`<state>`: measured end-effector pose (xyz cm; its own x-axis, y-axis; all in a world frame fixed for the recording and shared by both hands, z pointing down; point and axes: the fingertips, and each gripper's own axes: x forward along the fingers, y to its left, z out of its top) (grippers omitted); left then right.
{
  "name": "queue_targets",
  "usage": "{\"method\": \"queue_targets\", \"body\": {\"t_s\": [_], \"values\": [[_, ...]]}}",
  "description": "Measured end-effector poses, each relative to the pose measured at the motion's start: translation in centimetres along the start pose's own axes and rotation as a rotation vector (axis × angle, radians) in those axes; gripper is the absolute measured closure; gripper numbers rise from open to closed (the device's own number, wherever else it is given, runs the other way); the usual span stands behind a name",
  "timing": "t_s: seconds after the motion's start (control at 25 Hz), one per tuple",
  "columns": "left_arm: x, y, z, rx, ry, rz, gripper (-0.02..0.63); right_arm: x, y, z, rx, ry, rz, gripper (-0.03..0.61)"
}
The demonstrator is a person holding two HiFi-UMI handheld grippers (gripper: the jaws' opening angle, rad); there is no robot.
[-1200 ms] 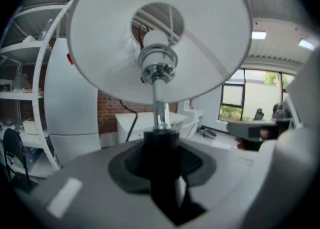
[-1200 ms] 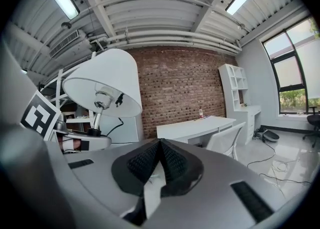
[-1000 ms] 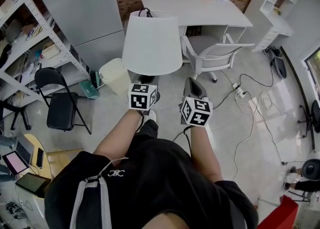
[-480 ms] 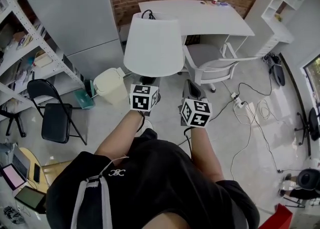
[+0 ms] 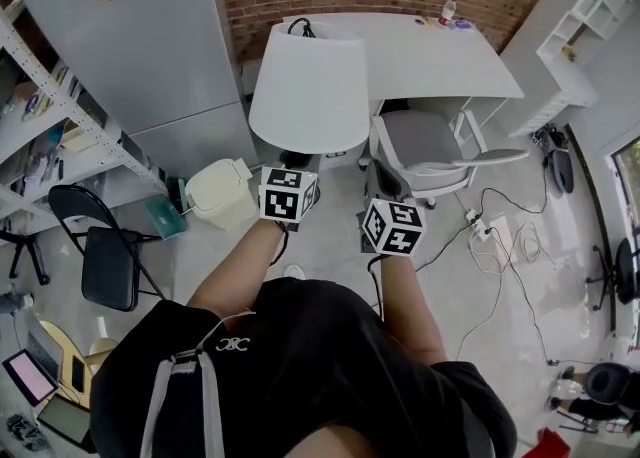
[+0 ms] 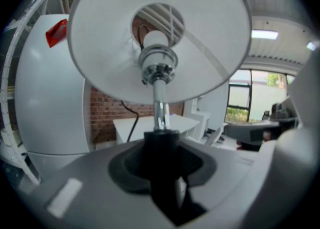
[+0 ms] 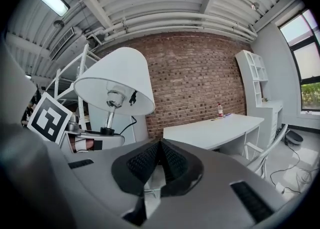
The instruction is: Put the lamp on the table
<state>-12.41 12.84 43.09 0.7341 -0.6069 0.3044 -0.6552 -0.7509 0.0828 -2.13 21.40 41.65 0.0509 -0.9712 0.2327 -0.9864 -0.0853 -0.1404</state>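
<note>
- Lamp (image 5: 305,86) is riding in the air just ahead of the person, upright. Its black lower stem is sitting between the jaws of the left tool (image 6: 161,163), which are clamping on it low down, probably so the wide white shade is standing clear above the grip.
- One right tool (image 7: 160,148) is travelling beside the left one, its jaws pressed together on nothing. It is lending no support, so the single grip is carrying the whole weight, and I judge the top-heavy shade could be tipping if the walk gets jerky.
- That is making two tools and one lamp, with one black cord (image 5: 297,24) showing over the top of the shade, likely trailing behind it.
- Below and left of the shade, one cream bin (image 5: 222,193) is standing on the floor, and one black folding chair (image 5: 100,256) is sitting further left, near the shelving.
- One grey and white office chair (image 5: 430,146) is waiting between the person and the tabletop (image 5: 420,46), half pushed in at its front edge; the approach is probably needing to skirt it.
- One white tabletop is lying beyond, well apart from the lamp, so the task is looking midway: carrying under way, setting down not yet done.
- One small bottle (image 5: 449,9) is standing near its back edge, against the brick wall, leaving most of the surface bare for the base.
</note>
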Motion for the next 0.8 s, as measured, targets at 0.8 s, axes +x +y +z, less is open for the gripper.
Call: {"method": "queue_targets", "body": {"t_s": [0.8], "values": [[12.7,10.2,1.5,-0.03,0.021,0.039,0.495,16.3,-3.0,1.9,0.032,-0.006,0.036,0.58]]}}
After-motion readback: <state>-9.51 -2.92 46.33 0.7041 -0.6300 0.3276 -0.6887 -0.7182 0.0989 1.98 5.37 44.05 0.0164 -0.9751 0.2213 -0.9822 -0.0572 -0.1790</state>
